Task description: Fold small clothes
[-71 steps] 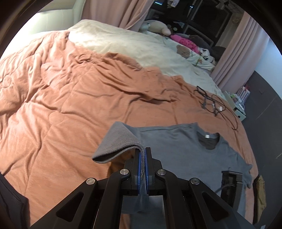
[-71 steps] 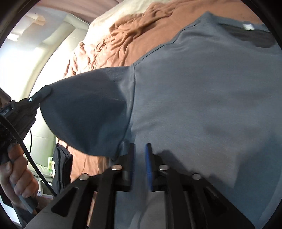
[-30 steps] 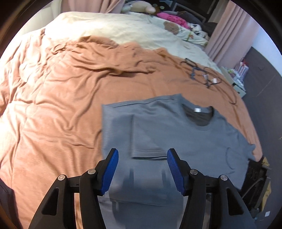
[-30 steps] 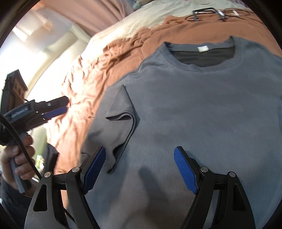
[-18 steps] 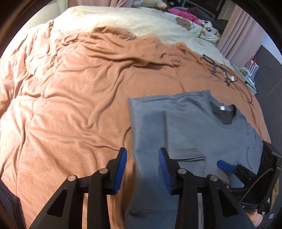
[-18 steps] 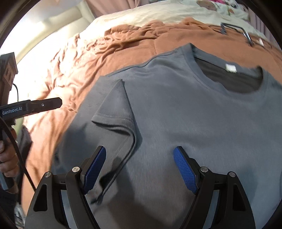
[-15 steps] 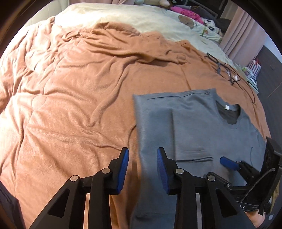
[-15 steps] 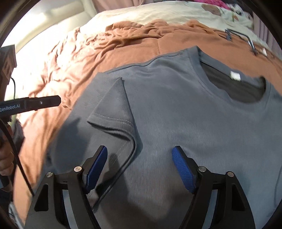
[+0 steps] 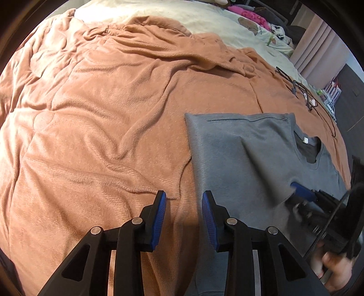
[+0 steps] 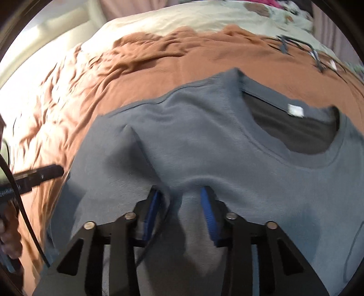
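A grey T-shirt [image 9: 227,150] lies flat on the orange blanket [image 9: 95,118], collar to the right, with its near sleeve folded onto the body. My left gripper [image 9: 184,201] hangs low over the shirt's left edge. Its jaws stand a little apart, with nothing pinched between them. My right gripper [image 10: 180,203] is pressed into the cloth beside the folded sleeve [image 10: 118,164]. Its jaws are closing and a bunch of grey fabric is puckering up between the pads. In the left wrist view the right gripper [image 9: 300,192] sits under a raised ridge of cloth, with a hand [image 9: 336,271] on it.
Black cords with white tags [image 9: 304,93] lie on the blanket beyond the collar. A cream sheet [image 9: 204,18] with plush toys covers the far bed. The bed's right edge drops to a dark floor [image 9: 355,109]. The left gripper's finger [image 10: 43,174] and cable show at the left.
The sleeve, once held up, now lies folded on the shirt. My left gripper narrowed and moved to the shirt's left edge. My right jaws went from wide to narrow, bunching cloth.
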Tool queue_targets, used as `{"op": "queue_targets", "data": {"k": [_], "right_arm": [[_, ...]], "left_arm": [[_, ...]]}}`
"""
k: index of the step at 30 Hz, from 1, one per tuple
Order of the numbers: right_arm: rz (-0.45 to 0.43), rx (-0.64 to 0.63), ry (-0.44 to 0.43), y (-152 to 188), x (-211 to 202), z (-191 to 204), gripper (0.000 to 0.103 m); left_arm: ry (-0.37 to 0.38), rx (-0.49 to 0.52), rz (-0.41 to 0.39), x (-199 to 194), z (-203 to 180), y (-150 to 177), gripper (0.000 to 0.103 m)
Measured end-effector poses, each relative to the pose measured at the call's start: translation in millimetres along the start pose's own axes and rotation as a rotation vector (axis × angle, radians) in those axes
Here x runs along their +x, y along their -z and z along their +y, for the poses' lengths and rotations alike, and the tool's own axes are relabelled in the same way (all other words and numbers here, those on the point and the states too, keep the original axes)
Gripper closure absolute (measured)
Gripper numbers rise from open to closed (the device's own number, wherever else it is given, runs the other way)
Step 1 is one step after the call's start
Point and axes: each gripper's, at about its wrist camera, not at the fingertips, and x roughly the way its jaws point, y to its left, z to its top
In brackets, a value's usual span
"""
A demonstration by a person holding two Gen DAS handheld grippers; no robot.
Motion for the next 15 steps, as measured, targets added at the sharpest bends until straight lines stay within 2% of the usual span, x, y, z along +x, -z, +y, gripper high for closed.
{"op": "queue_targets", "data": {"k": [3,7,12,14,15], "right_arm": [[-0.001,0.022,-0.058,0.1,1.7,-6.5,0.072],[0.015,0.062,-0.177,-6.3,8.4,-15.9,0.072],[0.024,0.157,-0.302,-18.7,24.7,-35.5,0.072],[0.021,0.19,-0.322,-23.5,32.7,-45.1,0.08],[0.02,0.196,-0.315,-24.4,34.1,-47.3,0.094]], "left_arm": [[0.004,-0.011,0.004,0.1,2.9,-1.2,0.068],[0.019,-0.017,-0.008,-1.5,2.5,-6.7,0.068],[0.016,-0.009,-0.018,4.7,-4.7,-17.5,0.068],[0.016,-0.004,-0.018,8.0,-8.1,-21.6,0.068],[0.017,-0.001,-0.017,9.7,-9.7,-23.7,0.068]]}}
